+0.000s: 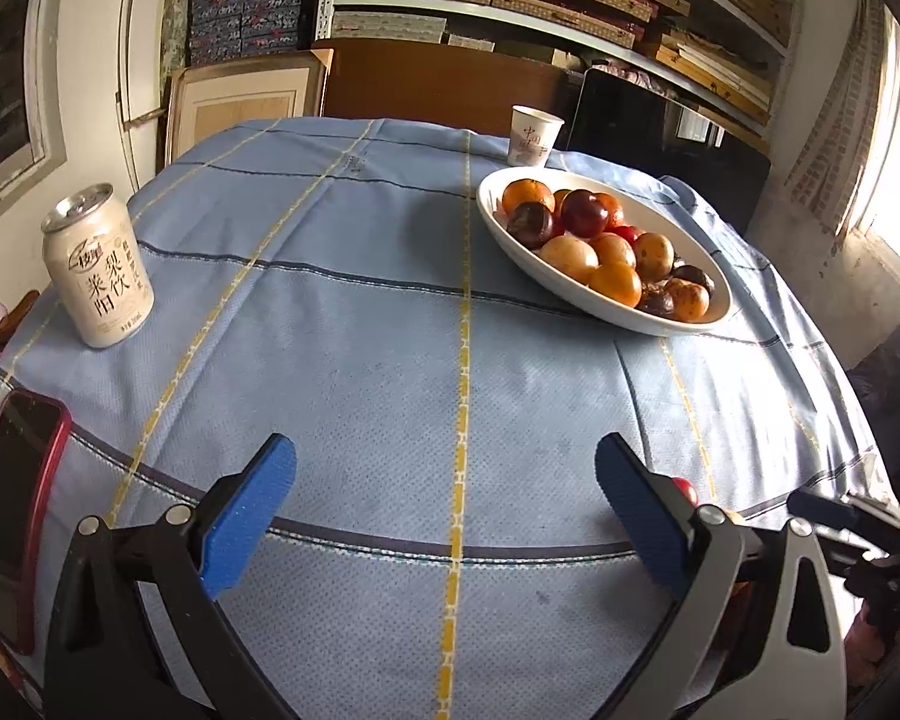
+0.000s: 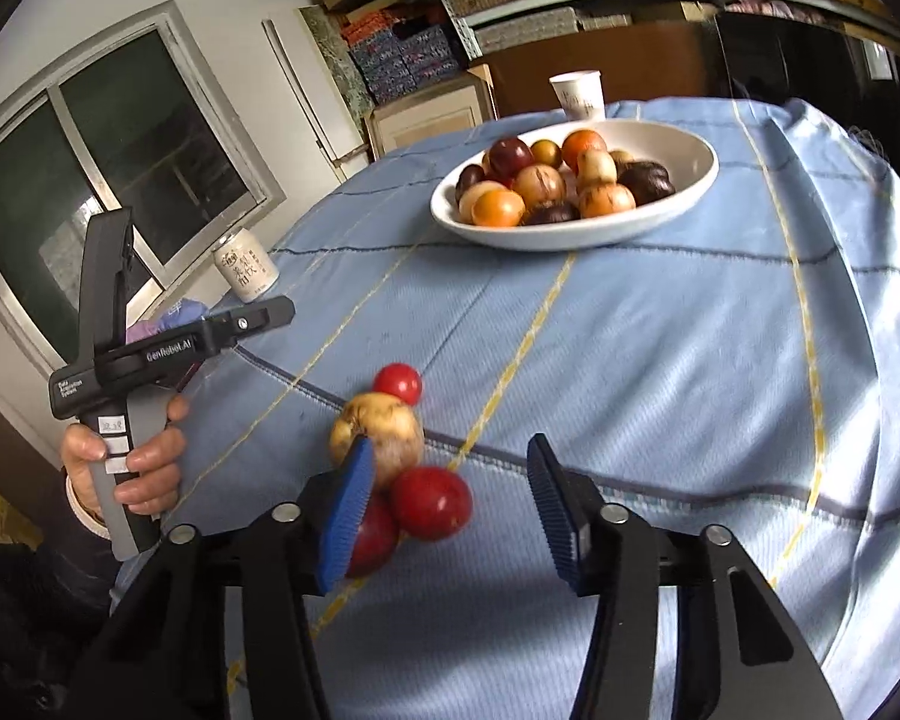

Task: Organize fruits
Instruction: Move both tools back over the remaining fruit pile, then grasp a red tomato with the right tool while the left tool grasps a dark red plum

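- Left gripper (image 1: pixel 447 504): blue-padded jaws spread wide, holding nothing, touching nothing; it hovers low over the blue tablecloth (image 1: pixel 354 360), pointing across the table.
- Phone (image 1: pixel 12 498): red-cased, dark screen, lying on the cloth at the left edge, just left of the left gripper.
- Drink can (image 1: pixel 97 267): cream-coloured, upright, unopened, at the far left of the table.
- Right gripper (image 2: pixel 447 510): jaws parted wide, gripping nothing; its left pad (image 2: pixel 348 516) overlaps the loose fruit in view, contact cannot be told. It tilts down toward the near table edge.
- Hand (image 2: pixel 123 459): wrapped around the grey handle of the left gripper's body, seen at the left of the right wrist view, held upright beside the table.
- Loose fruits (image 2: pixel 402 462): four pieces clustered on the cloth near the table's near edge: a small red one, a yellow-brown one, two larger red ones, touching each other.
- Bowl (image 1: pixel 624 317): white, oval, filled with orange, yellow and dark purple fruit, at the far right of the table.
- Paper cup (image 1: pixel 533 137): white, upright, just behind the bowl.
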The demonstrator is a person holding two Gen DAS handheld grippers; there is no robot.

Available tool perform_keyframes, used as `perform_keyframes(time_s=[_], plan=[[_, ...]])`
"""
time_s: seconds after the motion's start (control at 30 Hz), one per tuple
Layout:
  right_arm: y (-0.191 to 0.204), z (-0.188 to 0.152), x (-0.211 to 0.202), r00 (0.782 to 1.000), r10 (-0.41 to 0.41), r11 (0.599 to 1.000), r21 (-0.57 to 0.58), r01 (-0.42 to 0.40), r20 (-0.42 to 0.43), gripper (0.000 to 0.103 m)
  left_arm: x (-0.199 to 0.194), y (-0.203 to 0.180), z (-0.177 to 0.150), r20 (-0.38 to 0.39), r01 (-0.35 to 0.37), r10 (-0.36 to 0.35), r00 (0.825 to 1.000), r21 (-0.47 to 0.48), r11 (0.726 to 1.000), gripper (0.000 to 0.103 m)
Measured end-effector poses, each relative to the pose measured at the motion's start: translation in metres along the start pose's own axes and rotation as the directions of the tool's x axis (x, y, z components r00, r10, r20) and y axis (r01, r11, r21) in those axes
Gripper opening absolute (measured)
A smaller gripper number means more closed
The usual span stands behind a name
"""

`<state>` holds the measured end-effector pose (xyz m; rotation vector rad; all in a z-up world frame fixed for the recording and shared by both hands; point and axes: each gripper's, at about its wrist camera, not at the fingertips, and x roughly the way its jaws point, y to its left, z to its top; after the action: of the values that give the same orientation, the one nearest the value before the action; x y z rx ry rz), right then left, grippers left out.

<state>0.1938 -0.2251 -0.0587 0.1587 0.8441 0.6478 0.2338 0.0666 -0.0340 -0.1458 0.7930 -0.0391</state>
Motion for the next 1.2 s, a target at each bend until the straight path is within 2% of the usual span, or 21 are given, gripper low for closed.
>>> perform_keyframes(time_s=[0.23,0.53,0.63,0.67,0.7,0.8,0.83,0.9,0.93,1.0,1.1,1.13,1.2], plan=[[-0.002,-0.007,0.011,0.997,0.020,1.000,0.024,-0.018,-0.076,0.043,0.000,0.001,0.001,-0.005,0.014,-0.014,1.000,-0.011,1.000,0.098],[-0.004,-0.007,0.019,0.993,0.057,0.997,0.063,-0.050,-0.102,0.043,-0.003,-0.009,-0.001,-0.005,0.054,-0.054,0.999,0.020,0.998,0.098],[-0.008,-0.006,0.022,0.991,0.080,0.993,0.094,-0.071,-0.107,0.040,-0.006,-0.014,-0.002,-0.002,0.086,-0.086,0.996,0.041,0.995,0.098],[-0.008,-0.006,0.023,0.990,0.094,0.992,0.100,-0.083,-0.108,0.032,-0.008,-0.017,-0.003,-0.006,0.104,-0.104,0.995,0.053,0.993,0.098],[-0.010,-0.006,0.025,0.985,0.133,0.985,0.121,-0.119,-0.110,0.031,-0.008,-0.019,-0.003,-0.012,0.122,-0.122,0.992,0.064,0.990,0.098],[-0.013,-0.004,0.022,0.985,0.140,0.982,0.140,-0.125,-0.099,0.030,-0.013,-0.030,-0.008,-0.021,0.179,-0.178,0.984,0.118,0.977,0.098],[-0.016,-0.003,0.018,0.988,0.135,0.981,0.152,-0.122,-0.076,0.030,-0.016,-0.035,-0.010,-0.023,0.201,-0.200,0.980,0.145,0.969,0.098],[-0.024,-0.001,0.008,0.991,0.132,0.975,0.183,-0.126,-0.024,0.030,-0.022,-0.048,-0.016,-0.054,0.290,-0.286,0.957,0.212,0.933,0.098],[-0.028,0.000,0.004,0.992,0.125,0.973,0.197,-0.123,-0.002,0.030,-0.027,-0.056,-0.020,-0.077,0.348,-0.340,0.937,0.251,0.903,0.098],[-0.039,0.002,-0.003,0.994,0.103,0.967,0.230,-0.105,0.024,0.030,-0.037,-0.068,-0.028,-0.088,0.406,-0.400,0.913,0.312,0.859,0.097],[-0.049,0.001,-0.005,0.996,0.086,0.957,0.276,-0.091,0.029,0.030,-0.051,-0.089,-0.045,-0.120,0.483,-0.480,0.869,0.414,0.772,0.078],[-0.051,0.001,-0.005,0.996,0.080,0.956,0.283,-0.084,0.028,0.030,-0.053,-0.094,-0.049,-0.128,0.489,-0.486,0.865,0.430,0.759,0.072],[-0.051,0.002,-0.003,0.997,0.077,0.956,0.282,-0.080,0.021,0.030,-0.053,-0.107,-0.059,-0.162,0.497,-0.481,0.862,0.463,0.734,0.067]])
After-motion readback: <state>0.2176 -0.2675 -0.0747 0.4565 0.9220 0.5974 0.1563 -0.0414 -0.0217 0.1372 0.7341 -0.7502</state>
